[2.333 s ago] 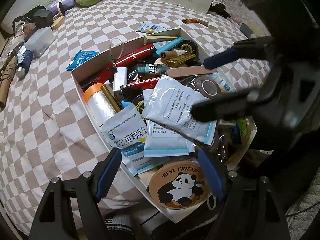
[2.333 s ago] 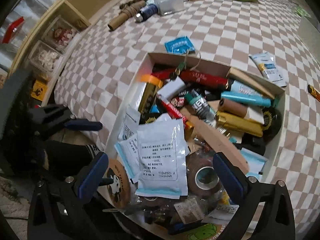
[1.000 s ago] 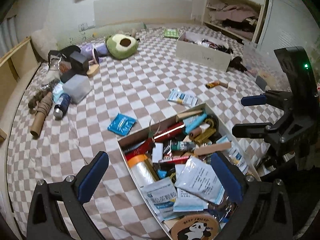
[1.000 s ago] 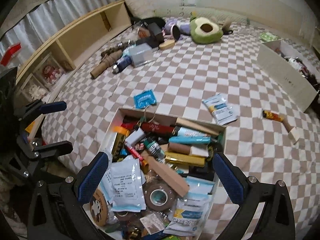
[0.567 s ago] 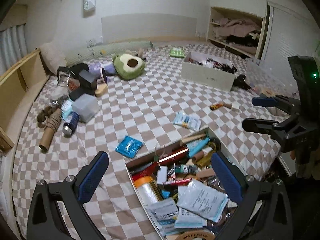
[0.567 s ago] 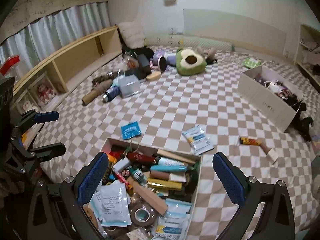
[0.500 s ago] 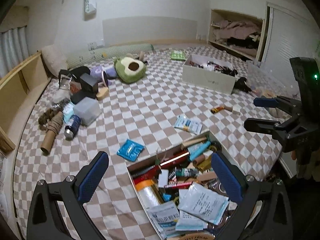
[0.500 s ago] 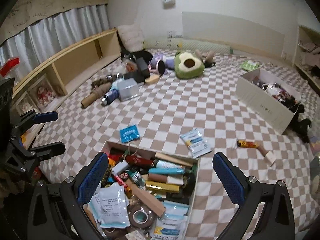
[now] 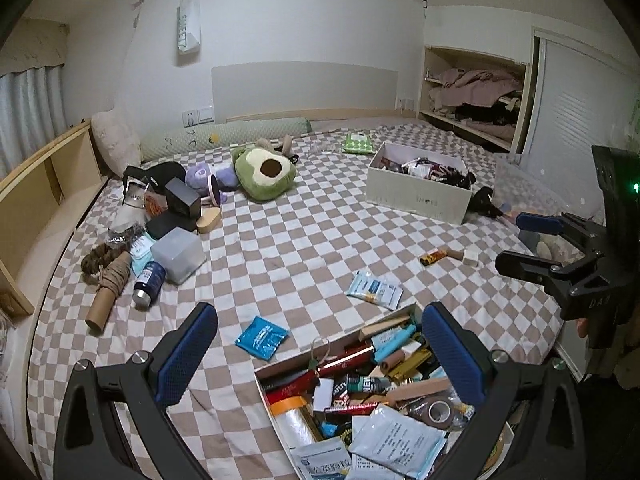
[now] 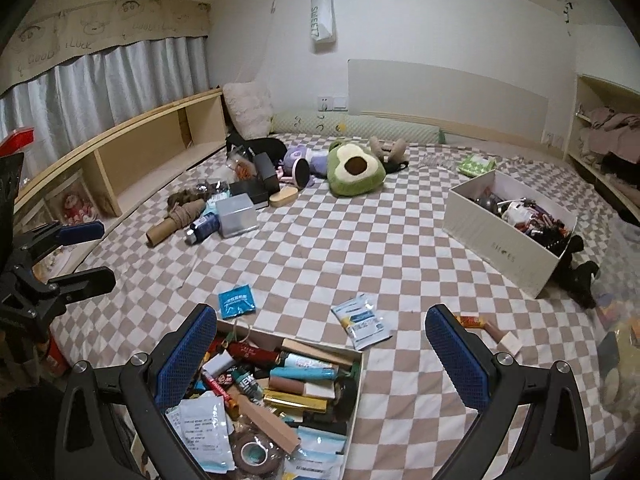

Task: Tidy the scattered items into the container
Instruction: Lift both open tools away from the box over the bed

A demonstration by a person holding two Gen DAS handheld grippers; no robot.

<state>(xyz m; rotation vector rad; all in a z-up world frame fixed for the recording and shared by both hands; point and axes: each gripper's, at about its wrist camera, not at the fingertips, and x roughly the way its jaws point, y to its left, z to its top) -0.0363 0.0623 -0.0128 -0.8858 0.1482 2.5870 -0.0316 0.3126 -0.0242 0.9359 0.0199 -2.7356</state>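
A cardboard box (image 9: 338, 340) (image 10: 357, 380) packed with pens, tubes, tape and sachets sits at the near edge of a checkered bed. Loose on the bed beyond it lie a blue packet (image 9: 262, 337) (image 10: 236, 300), a white-blue sachet (image 9: 375, 289) (image 10: 361, 321) and a small orange bar with a wooden brush (image 9: 433, 256) (image 10: 471, 321). My left gripper (image 9: 318, 350) is open and empty, raised above the box. My right gripper (image 10: 318, 350) is open and empty too, also above the box. Each gripper shows at the edge of the other's view.
A second white box (image 9: 418, 192) (image 10: 502, 236) of items stands at the far right. An avocado plush (image 9: 264, 172) (image 10: 354, 172), a grey cube (image 9: 178, 254), a dark bottle (image 9: 148, 278), a cardboard tube (image 9: 106, 296) and black boxes (image 9: 182, 202) lie far left. A wooden shelf (image 10: 132, 156) lines the left side.
Both grippers have lifted and pulled back from close over the box, tilting up, so the whole bed and room now show. Both stay open and empty.
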